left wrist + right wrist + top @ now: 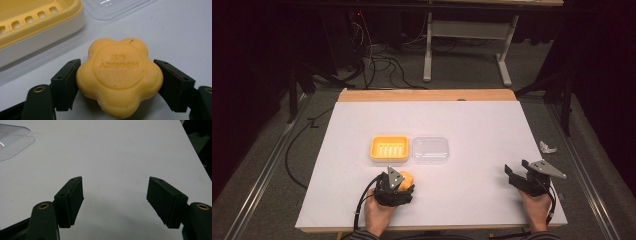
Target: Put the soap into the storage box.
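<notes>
Soap (119, 77) sits between your left gripper (117, 82) jaws: a yellow-orange flower-shaped bar with embossed lettering on its round top face, lying on the white bench (482, 120). In the left gripper view the jaws flank it on both sides; the left pad is touching its edge, the right pad looks at or just beside the edge, so call it closed around the bar, contact on one side clear, the other hard to tell. In the high view your left gripper (395, 186) is near the front edge of the bench, with the soap (406, 178) showing at its tip, just in front of the yellow soap dish (389, 148). That dish has a slotted floor and sits next to a clear plastic lid (430, 149), the two side by side and nearly touching. Your right gripper (115, 200) jaws are wide apart over bare bench, holding nothing. In the high view it (532, 177) is well apart from the soap, at the front right corner.
</notes>
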A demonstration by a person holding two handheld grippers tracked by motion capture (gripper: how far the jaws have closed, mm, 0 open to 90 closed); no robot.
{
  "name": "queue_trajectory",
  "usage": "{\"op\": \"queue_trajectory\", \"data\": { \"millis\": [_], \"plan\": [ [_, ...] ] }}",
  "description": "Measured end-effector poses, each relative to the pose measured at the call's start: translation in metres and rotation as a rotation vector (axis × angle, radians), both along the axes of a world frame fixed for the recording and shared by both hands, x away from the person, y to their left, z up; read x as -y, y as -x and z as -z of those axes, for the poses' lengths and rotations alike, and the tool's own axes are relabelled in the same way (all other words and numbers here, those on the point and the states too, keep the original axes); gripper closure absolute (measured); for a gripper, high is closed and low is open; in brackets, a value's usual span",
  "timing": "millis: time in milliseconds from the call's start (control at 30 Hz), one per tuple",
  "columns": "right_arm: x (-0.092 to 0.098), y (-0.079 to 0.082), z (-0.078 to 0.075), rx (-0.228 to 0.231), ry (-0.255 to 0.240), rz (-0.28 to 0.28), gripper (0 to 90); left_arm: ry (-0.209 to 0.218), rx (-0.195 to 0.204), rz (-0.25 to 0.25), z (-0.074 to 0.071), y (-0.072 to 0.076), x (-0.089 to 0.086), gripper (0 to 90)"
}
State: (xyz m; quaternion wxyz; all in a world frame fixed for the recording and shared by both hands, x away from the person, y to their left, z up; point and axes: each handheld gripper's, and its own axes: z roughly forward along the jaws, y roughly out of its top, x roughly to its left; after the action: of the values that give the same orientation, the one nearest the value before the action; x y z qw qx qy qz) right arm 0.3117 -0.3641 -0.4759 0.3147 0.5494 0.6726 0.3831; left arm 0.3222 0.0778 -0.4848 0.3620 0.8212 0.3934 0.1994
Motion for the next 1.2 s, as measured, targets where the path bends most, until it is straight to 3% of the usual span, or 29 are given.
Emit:
{"op": "queue_trajectory", "data": {
  "millis": [867,1200],
  "plan": [
    [0.001,0.000,0.000,-0.002,-0.011,0.006,29.5,-0.008,0.016,0.058,-0.010,0.002,-0.006,25.9],
    [0.002,0.001,0.000,0.004,-0.014,0.005,29.4,0.018,0.032,0.055,-0.018,0.001,-0.010,26.0]
  ]
}}
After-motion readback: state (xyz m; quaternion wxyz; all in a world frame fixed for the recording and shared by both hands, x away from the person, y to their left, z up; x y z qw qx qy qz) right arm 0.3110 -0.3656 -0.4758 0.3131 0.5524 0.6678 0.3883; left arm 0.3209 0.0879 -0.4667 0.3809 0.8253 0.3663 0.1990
